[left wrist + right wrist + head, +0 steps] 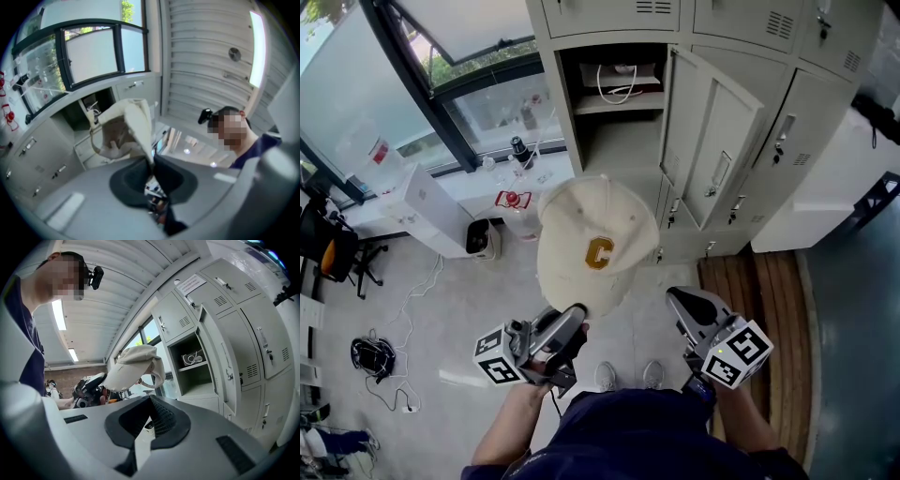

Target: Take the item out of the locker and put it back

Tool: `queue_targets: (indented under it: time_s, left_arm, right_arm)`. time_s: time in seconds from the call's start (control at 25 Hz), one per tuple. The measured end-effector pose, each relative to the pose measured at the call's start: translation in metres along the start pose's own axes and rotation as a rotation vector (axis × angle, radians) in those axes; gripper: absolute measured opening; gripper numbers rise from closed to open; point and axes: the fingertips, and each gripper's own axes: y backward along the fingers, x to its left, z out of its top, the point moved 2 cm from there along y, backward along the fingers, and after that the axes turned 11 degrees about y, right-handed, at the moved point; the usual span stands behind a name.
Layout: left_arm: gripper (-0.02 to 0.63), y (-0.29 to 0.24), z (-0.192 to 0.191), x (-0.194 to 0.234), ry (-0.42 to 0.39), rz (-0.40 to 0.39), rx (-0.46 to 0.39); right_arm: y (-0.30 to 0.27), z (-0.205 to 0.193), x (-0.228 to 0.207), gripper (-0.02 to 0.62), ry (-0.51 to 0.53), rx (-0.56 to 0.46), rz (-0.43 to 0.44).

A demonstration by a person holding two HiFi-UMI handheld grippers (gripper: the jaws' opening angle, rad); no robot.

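Note:
A cream baseball cap [595,244] with a gold letter C hangs in the air in front of the open locker compartment [619,141]. My left gripper [578,314] is shut on the cap's brim from below. In the left gripper view the cap [126,126] rises from the closed jaws, its underside facing the camera. My right gripper [675,298] is to the right of the cap, apart from it, jaws together with nothing between them. The right gripper view shows the cap [133,366] to the left of the open locker [194,366].
The locker door [712,141] stands open to the right. A white cable [619,84] lies on the compartment's upper shelf. A wooden strip [759,309] lies on the floor at the right. A white cabinet [431,211], an office chair [337,248] and floor cables [375,361] are at the left.

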Motion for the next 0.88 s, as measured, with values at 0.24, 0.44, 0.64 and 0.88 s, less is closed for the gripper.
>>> queue_targets:
  time_s: [0.24,0.44,0.64,0.88]
  left_arm:
    - [0.021,-0.015,-0.006,0.002,-0.005,0.0,-0.004]
    - [0.021,-0.031,-0.02,0.003,-0.017,0.026,-0.018]
    - [0.021,-0.048,-0.04,0.004,-0.026,0.055,-0.034]
    - [0.021,-0.067,-0.056,0.008,-0.019,0.073,-0.06]
  right_arm:
    - [0.008,0.001,-0.013,0.005,-0.003,-0.003,0.013]
    - [0.022,-0.004,-0.032,0.005,-0.013,0.0,0.037]
    - [0.038,-0.01,-0.051,0.006,-0.017,0.009,0.072]
    - [0.056,-0.014,-0.068,0.006,-0.015,0.007,0.101]
